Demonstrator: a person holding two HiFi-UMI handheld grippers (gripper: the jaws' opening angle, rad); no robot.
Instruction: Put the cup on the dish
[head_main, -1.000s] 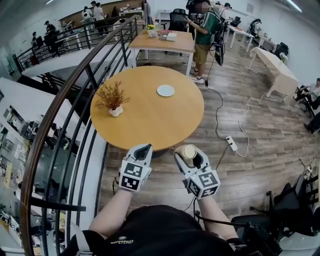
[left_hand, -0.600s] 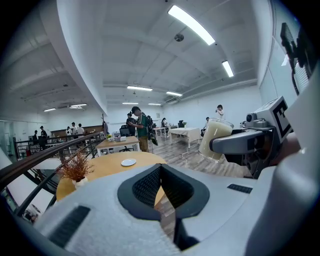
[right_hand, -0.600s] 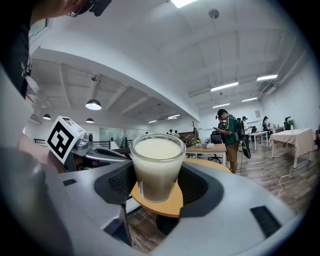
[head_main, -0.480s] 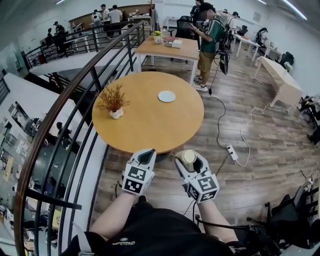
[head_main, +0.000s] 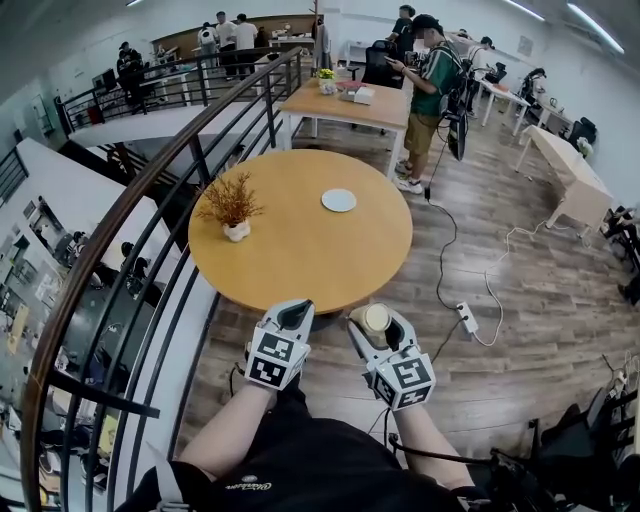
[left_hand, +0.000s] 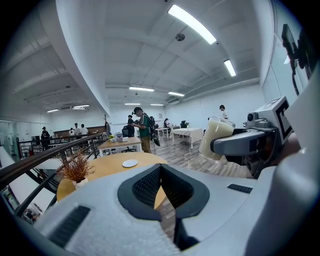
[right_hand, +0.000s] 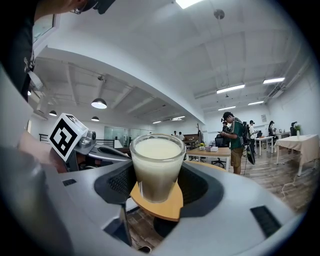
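The right tongs (head_main: 376, 324) stand wide around a clear glass cup (head_main: 377, 316) with a cream-coloured filling, one pad pressed to each side of it, and the cup is upright and held in the air just off the near edge of the round wooden bench (head_main: 300, 255), over the plank floor rather than over the bench top. In the right gripper view the cup (right_hand: 157, 167) sits squarely between the dark pads of those tongs (right_hand: 157, 186), with the bench edge showing beneath its base. The left tongs (head_main: 291, 312) hover beside them, also just short of the bench's near edge, with the tips drawn together and nothing between them; the left gripper view shows the closed tips (left_hand: 160, 170) pointing across the bench. The small white dish (head_main: 339, 200) lies bare on the far half of the bench, right of its middle and well apart from the cup. A potted dry plant (head_main: 232, 208) stands on the bench's left part, toward the far side. A dark metal railing (head_main: 160, 190) curves past the bench on the left. Beyond the bench stands a rectangular table (head_main: 350, 105), and a person in a green shirt (head_main: 432, 75) stands to the bench's far right. On the floor to the right of the bench lies a white power strip (head_main: 466, 318) with its cable.
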